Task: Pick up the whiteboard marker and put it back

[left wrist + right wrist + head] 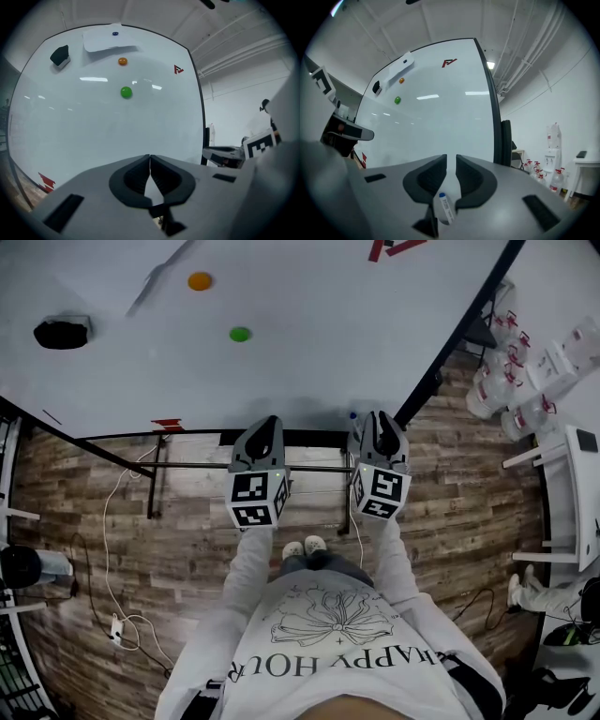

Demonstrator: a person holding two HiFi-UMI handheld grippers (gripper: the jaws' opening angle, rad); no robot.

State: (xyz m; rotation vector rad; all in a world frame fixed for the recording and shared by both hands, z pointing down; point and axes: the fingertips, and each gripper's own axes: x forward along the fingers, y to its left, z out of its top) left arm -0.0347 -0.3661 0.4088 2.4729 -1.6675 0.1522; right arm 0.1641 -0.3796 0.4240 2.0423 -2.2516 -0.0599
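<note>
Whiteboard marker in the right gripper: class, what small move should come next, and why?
Probably lower the right gripper toward the ledge under the whiteboard: the whiteboard marker sits clamped between its jaws, off the ledge, so only putting it back remains.

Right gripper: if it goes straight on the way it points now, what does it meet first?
Most likely the whiteboard: the right gripper, with the whiteboard marker between its jaws, points at a bare part of it. Nothing shows in between, though depth is unclear.
</note>
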